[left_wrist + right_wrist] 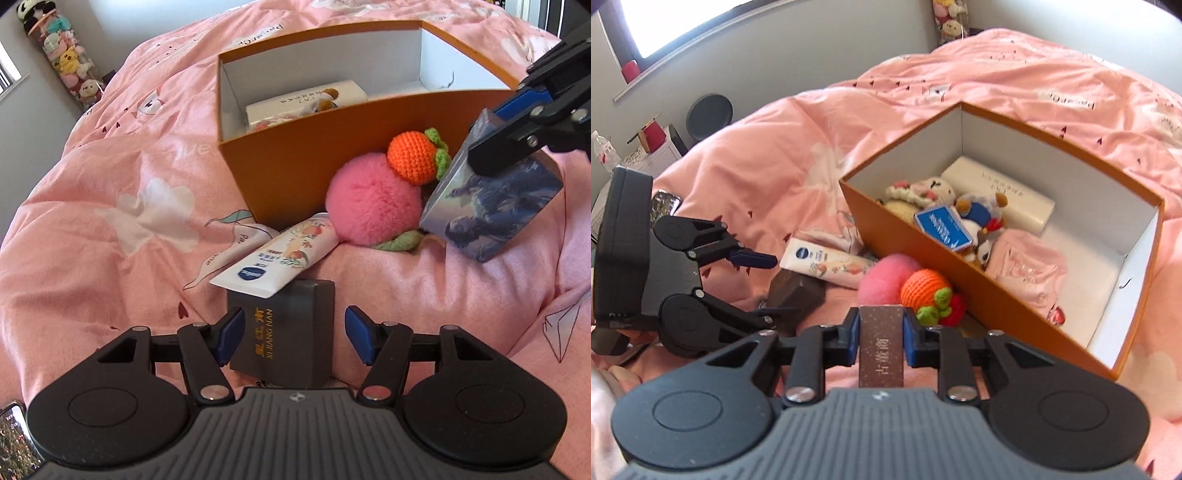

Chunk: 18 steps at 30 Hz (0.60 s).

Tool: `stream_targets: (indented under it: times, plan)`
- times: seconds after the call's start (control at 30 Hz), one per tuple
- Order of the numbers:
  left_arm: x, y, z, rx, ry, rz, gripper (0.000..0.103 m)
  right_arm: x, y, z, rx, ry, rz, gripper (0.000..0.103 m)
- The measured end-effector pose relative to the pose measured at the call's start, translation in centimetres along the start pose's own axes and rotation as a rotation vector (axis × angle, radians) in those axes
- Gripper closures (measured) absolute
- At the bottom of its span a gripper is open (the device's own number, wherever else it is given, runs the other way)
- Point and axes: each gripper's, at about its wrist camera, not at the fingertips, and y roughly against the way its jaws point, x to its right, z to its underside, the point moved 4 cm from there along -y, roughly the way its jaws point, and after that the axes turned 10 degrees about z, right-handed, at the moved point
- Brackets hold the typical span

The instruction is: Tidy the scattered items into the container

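An orange box [295,166] with white inside stands on the pink bed; it also shows in the right wrist view [1015,295] holding several plush toys, a white carton and a blue packet. My left gripper [293,338] is open, its fingers either side of a dark grey box [291,332] lying on the bed. A white cream tube [280,254] rests on that box's far end. A pink pompom [373,199] and an orange crochet fruit [415,157] lie against the orange box. My right gripper [881,336] is shut on a picture-printed box [495,206], held above the bed.
The pink duvet [110,221] is soft and uneven. A clear tube of plush toys [62,55] stands by the wall. A phone [14,435] lies at the near left. A bedside table with a bottle [605,151] and red cups is off the bed.
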Motion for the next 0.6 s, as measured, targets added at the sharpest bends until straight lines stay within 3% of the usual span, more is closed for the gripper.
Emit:
stream_targets:
  times: [0.3,0.47,0.6]
  plan:
    - [1.4,-2.6,0.5,-0.067,-0.09,-0.131,0.032,0.1,-0.7,0.3,-0.015,0.017,0.0,0.075]
    - [1.3,-2.8,0.5,-0.065,-0.098,-0.167,0.033,0.1,-1.5,1.2,-0.057,0.023,0.011,0.074]
    - [0.7,-1.9,0.5,-0.035,-0.077,-0.185,0.035,0.3,-1.3,1.1,-0.041,0.016,0.013,0.074]
